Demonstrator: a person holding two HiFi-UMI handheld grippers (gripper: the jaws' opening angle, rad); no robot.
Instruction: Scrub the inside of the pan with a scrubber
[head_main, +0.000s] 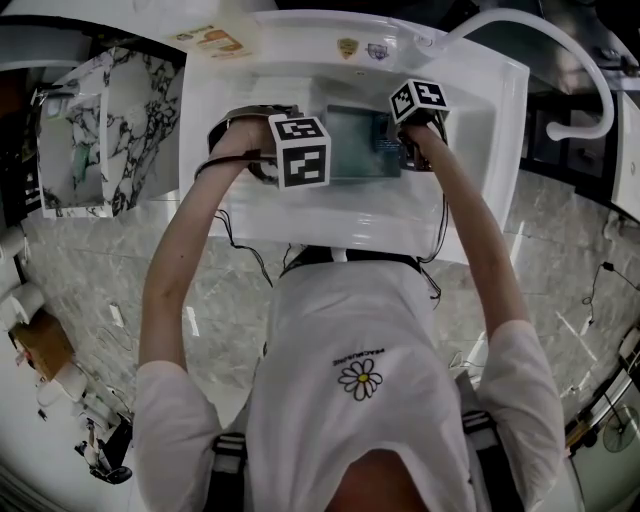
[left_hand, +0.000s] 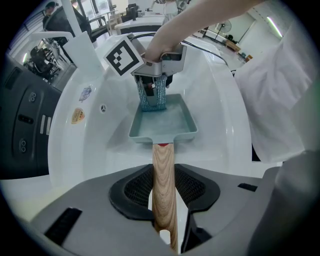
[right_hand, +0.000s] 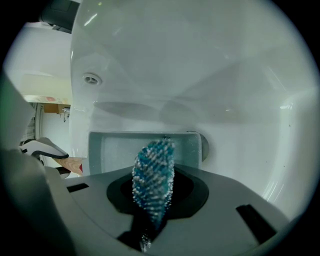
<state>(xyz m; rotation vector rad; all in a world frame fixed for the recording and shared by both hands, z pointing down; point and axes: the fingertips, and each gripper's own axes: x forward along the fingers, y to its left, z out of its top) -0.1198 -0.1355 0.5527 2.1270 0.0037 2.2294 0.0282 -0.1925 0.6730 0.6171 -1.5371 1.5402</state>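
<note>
My left claw (left_hand: 163, 220) is clenched on the light wooden handle (left_hand: 163, 180) of the grey-green rectangular pan (left_hand: 172, 125), at upper centre in the white sink (head_main: 480, 150). My right claw (right_hand: 150, 225) pinches the blue-and-white knobbly scrubber (right_hand: 154, 175). Pressing hard may roll the pan around its handle.

In your left gripper view, the wooden handle (left_hand: 163, 175) drops between the left gripper (left_hand: 165, 210) pads and its butt end is cut off at the bottom edge. In your right gripper view, the scrubber (right_hand: 154, 180) root vanishes into the dark gap between the right gripper (right_hand: 150, 210) pads, and the gripper body covers the pan (right_hand: 115, 147) near wall, so tip contact with the floor can't be told there. In head view, both marker cubes and your hands cover the handle, most of the scrubber and both pan ends, and the stickers (head_main: 347, 47) on the sink (head_main: 480, 170) rim are too small to read.
</note>
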